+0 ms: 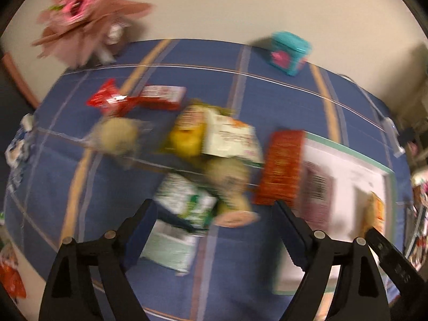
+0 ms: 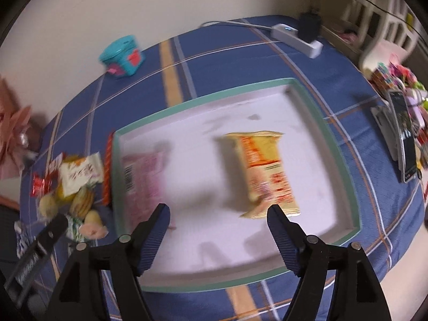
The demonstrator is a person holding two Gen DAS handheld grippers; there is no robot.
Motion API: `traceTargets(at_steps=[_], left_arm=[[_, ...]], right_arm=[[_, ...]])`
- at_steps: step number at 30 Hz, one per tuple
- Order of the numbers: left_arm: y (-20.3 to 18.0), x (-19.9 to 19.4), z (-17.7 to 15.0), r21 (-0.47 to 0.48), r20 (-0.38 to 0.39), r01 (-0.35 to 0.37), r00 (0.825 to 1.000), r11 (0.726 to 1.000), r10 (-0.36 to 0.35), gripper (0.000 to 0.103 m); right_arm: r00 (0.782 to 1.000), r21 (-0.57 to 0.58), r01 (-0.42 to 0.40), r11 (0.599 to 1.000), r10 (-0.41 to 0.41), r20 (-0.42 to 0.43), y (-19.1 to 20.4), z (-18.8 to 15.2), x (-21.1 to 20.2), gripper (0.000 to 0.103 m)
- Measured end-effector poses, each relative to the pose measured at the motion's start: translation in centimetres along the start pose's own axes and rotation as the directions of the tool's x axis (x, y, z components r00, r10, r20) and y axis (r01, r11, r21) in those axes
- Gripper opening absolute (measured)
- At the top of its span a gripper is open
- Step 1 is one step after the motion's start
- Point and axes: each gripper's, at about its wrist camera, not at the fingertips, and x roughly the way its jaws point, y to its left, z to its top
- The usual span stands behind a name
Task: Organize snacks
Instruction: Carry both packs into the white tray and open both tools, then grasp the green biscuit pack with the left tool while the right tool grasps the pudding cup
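Observation:
A white tray with a green rim lies on the blue checked cloth. In it rest a yellow-orange snack pack and a pink pack. My right gripper hangs open over the tray, nothing between its fingers, the yellow pack just beyond its right fingertip. My left gripper is open above a blurred heap of snacks: a green-white pack, a white pack with orange print, a yellow pack, red packs and an orange-red box against the tray's left edge.
A teal tin stands near the far wall. A pink paper bouquet sits at the back left. A white power strip with a black plug lies at the back right, with a phone and colourful items at the right edge.

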Motion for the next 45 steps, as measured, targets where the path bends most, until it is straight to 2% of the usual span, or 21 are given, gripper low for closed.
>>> traceTargets(at_steps=[4,8,14,16,26,31,33,36,42,45], left_arm=[[4.2,0.0,0.6,-0.072,0.003,-0.054,0.998,0.996,0.055,0.09],[7.3,-0.1,0.6,-0.137,0.0,-0.066,0.998,0.988,0.067,0.092],[9.5,0.3,0.6,-0.167,-0.017,-0.067,0.998,0.984,0.066,0.094],[9.9,0.8,0.6,-0.172,-0.031,-0.067,0.998,0.983,0.063,0.098],[9.4,4.3,-0.7,-0.155,-0.153,-0.022,0.988,0.988,-0.002,0.098],[8.3,6.2,-1.4,-0.153,-0.216,0.016,0.975,0.988,-0.049,0.098],[7.8,6.8,-1.8,-0.138,-0.238,0.012,0.97,0.99,-0.045,0.098],[7.2,7.5,-2.0,-0.124,-0.259,0.007,0.965,0.992,-0.039,0.098],[7.6,8.4,-2.4,-0.194,-0.282,0.032,0.955,0.98,-0.087,0.098],[7.5,8.4,-2.8,-0.193,-0.291,0.047,0.951,0.98,-0.103,0.098]], right_arm=[[0.999,-0.062,-0.032,0.998,0.032,-0.01,2.5,-1.1,-0.1,0.078],[0.998,-0.109,-0.057,0.992,0.055,-0.019,4.7,-2.1,-0.2,0.078],[0.997,-0.16,-0.077,0.984,0.073,-0.033,7.5,-3.4,0.2,0.079],[0.996,-0.173,-0.083,0.981,0.076,-0.045,8.3,-3.7,0.6,0.083],[0.993,-0.252,-0.075,0.965,0.048,-0.112,11.7,-5.3,3.3,0.084],[0.992,-0.272,-0.057,0.961,0.024,-0.123,12.2,-5.6,4.0,0.084],[0.993,-0.267,-0.048,0.963,0.017,-0.12,12.0,-5.6,4.1,0.084],[0.993,-0.255,-0.035,0.966,0.005,-0.119,11.8,-5.3,4.2,0.084],[0.993,-0.233,-0.034,0.972,0.007,-0.119,11.1,-5.0,4.1,0.084],[0.993,-0.226,-0.036,0.973,0.01,-0.116,11.1,-4.9,4.0,0.084]])
